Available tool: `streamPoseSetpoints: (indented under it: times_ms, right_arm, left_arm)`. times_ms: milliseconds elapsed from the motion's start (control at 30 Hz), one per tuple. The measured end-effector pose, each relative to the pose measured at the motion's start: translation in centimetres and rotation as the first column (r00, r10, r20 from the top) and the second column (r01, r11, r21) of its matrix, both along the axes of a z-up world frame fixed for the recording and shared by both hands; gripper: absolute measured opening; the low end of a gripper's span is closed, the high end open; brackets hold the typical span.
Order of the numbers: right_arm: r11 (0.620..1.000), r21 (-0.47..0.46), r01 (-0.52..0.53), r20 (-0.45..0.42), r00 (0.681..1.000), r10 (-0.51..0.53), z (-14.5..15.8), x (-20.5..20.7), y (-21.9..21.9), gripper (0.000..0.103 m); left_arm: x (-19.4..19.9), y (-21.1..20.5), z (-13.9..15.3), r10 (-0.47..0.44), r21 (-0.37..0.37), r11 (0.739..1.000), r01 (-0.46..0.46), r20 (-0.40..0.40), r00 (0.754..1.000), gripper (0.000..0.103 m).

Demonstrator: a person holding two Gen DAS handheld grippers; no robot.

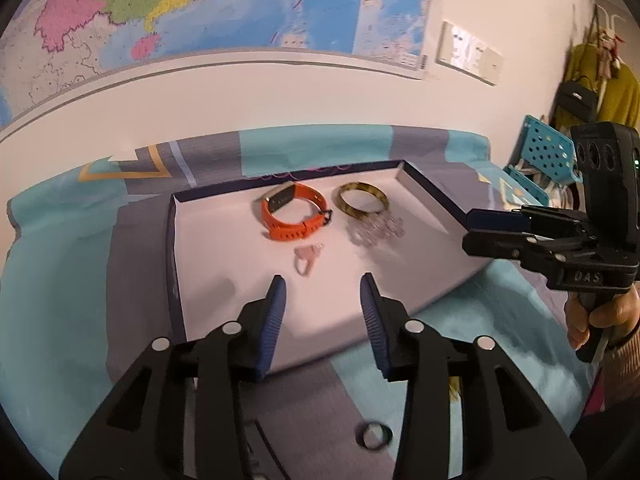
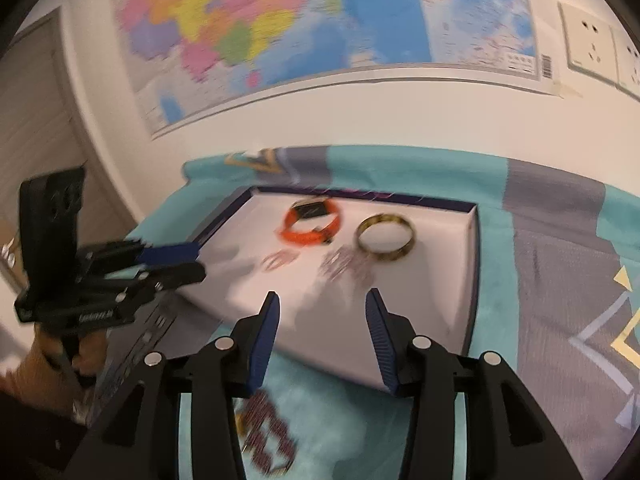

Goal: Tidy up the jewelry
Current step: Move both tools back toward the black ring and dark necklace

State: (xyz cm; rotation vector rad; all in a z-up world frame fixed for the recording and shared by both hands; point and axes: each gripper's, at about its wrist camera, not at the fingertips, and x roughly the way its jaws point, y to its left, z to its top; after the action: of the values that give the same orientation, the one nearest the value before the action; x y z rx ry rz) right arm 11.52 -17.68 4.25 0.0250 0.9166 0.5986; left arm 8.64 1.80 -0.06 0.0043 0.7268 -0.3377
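Left wrist view: left gripper (image 1: 323, 280) near centre, blue pads (image 1: 276, 312) parted w/ nothing between, hovering over near edge of shallow white box (image 1: 420, 190). Box sits on teal-and-grey cloth (image 1: 60, 264), dark rim all round. Inside, toward far side: orange watch band (image 1: 294, 214) left of a gold-and-dark bangle (image 1: 362, 198), the two just apart. Pale beaded piece (image 1: 374, 230) just near side of bangle, touching or nearly so; too blurred to tell. Small pink item (image 1: 306, 262) near side of the band, apart from it. Dark ring (image 1: 374, 434) on cloth outside box, near side, below right finger. Right gripper (image 1: 492, 236) comes in from right edge over box's right rim, held by a hand (image 1: 600, 312); seen side-on, so gap not readable here. Map (image 1: 200, 8) on far wall, wall socket (image 1: 468, 52) to its right.

Right wrist view (blurred): right gripper (image 2: 322, 300) near centre, pads apart, empty, over near part of box (image 2: 472, 264). Orange band (image 2: 312, 224) and bangle (image 2: 386, 236) at far side, pale beaded piece (image 2: 344, 266) nearer, pink item (image 2: 280, 259) to its left. Dark red beaded bracelet (image 2: 266, 436) on cloth outside box, near side, between the gripper arms. Left gripper (image 2: 188, 262) at left, over box's left rim, hand (image 2: 44, 364) below it; side-on, gap can't be read here.
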Motion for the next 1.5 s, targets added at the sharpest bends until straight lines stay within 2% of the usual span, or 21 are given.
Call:
streamPoseSetpoints:
  times_ms: [200, 333, 433, 667, 1167, 1300, 1433, 1500]
  right_arm:
    - [0.994, -0.057, -0.089, -0.044, 0.995, 0.086, -1.2, -3.7, 1.0, 0.042]
    - [0.988, -0.094, -0.120, -0.079, 0.991, 0.112, -2.4, -4.9, 1.2, 0.042]
    - [0.985, -0.112, -0.128, -0.083, 0.989, 0.119, -2.9, -5.5, 1.4, 0.042]
    - [0.980, -0.136, -0.148, -0.083, 0.987, 0.138, -3.6, -5.6, 2.4, 0.037]
    - [0.964, -0.192, -0.184, -0.079, 0.982, 0.171, -4.3, -6.1, 3.9, 0.037]
    - [0.963, -0.197, -0.182, -0.080, 0.982, 0.169, -4.3, -5.7, 3.9, 0.028]
    - [0.964, -0.198, -0.180, -0.077, 0.983, 0.168, -4.4, -5.7, 3.8, 0.024]
    - [0.965, -0.195, -0.177, -0.078, 0.983, 0.165, -4.4, -5.7, 3.6, 0.017]
  left_arm:
    - [-3.0, -0.3, -0.8, -0.019, 0.028, 0.999, 0.019, -0.006, 1.000, 0.044]
    - [-4.7, -0.7, -1.7, -0.031, 0.064, 0.997, 0.031, -0.016, 0.999, 0.045]
    - [-5.7, -0.7, -2.1, -0.033, 0.058, 0.998, 0.035, -0.029, 0.999, 0.046]
    - [-7.2, -0.7, -3.0, -0.027, 0.057, 0.998, 0.030, -0.053, 0.998, 0.047]
    - [-7.8, -0.9, -3.6, -0.022, 0.043, 0.999, 0.025, -0.072, 0.997, 0.050]
    - [-7.9, -1.0, -3.8, -0.025, 0.042, 0.999, 0.028, -0.076, 0.997, 0.050]
    - [-7.9, -1.2, -3.9, -0.031, 0.047, 0.998, 0.035, -0.080, 0.996, 0.054]
    - [-7.9, -1.2, -3.9, -0.033, 0.050, 0.998, 0.037, -0.080, 0.996, 0.054]
